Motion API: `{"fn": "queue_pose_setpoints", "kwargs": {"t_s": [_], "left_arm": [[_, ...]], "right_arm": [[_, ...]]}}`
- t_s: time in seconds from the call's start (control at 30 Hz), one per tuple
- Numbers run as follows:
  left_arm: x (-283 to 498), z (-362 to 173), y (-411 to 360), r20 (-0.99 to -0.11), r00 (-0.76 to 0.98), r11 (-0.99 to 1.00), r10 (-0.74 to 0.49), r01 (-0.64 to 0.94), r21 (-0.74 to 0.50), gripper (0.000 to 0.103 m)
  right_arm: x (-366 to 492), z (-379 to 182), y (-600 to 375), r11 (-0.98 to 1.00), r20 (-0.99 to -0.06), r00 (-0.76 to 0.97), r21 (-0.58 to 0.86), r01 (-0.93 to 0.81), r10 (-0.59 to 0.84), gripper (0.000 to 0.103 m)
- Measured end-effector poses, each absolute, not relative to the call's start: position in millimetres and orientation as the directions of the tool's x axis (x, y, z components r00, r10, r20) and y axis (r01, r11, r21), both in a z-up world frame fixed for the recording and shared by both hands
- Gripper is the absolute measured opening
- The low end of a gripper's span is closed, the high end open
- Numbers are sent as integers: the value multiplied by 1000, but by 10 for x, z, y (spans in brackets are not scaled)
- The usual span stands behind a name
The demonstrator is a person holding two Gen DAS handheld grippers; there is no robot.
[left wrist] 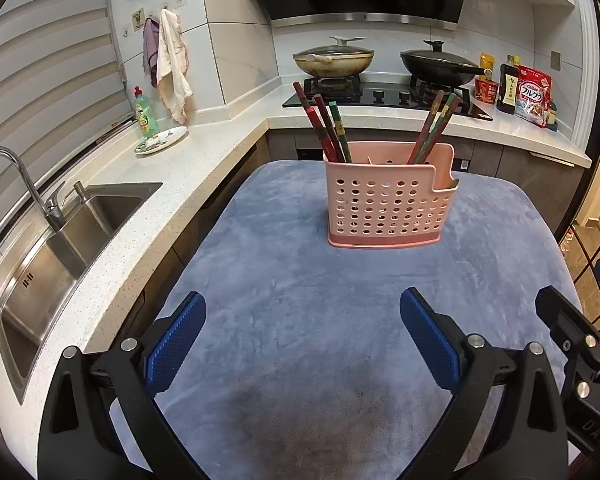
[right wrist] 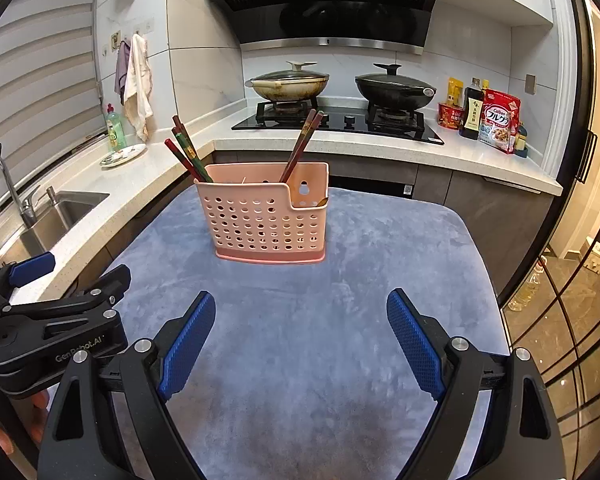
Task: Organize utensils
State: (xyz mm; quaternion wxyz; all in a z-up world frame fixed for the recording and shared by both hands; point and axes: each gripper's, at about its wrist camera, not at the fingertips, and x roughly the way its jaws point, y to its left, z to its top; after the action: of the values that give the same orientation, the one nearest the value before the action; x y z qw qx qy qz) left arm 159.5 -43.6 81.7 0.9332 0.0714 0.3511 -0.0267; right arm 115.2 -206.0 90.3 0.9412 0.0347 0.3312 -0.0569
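A pink perforated utensil holder (left wrist: 388, 204) (right wrist: 266, 220) stands upright on the blue-grey cloth (left wrist: 300, 280) (right wrist: 300, 340) that covers the table. Dark red and green chopsticks lean in it: one bunch (left wrist: 326, 128) (right wrist: 186, 152) at its left end, another (left wrist: 434, 126) (right wrist: 302, 144) nearer its right end. A brownish tip shows in the low right compartment (right wrist: 322, 201). My left gripper (left wrist: 302, 320) hovers over the cloth in front of the holder, open, nothing between its blue pads. My right gripper (right wrist: 300, 322) is likewise open and empty, beside the left one.
A white counter with a steel sink (left wrist: 60, 248) and tap runs along the left. Behind the table are a hob with two lidded pans (left wrist: 332, 60) (left wrist: 440, 64), bottles and food packs (left wrist: 532, 96). A dish-soap bottle (left wrist: 145, 114) and a plate (left wrist: 162, 140) stand by the hanging cloths.
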Motion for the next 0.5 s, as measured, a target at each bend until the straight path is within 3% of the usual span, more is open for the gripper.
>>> {"fn": "queue_pose_setpoints", "kwargs": {"t_s": [0.5], "left_arm": [[1643, 740, -500, -676, 737, 985, 3, 113, 128, 94]], "right_arm": [[1256, 802, -2085, 991, -649, 756, 31, 134, -82, 84]]}}
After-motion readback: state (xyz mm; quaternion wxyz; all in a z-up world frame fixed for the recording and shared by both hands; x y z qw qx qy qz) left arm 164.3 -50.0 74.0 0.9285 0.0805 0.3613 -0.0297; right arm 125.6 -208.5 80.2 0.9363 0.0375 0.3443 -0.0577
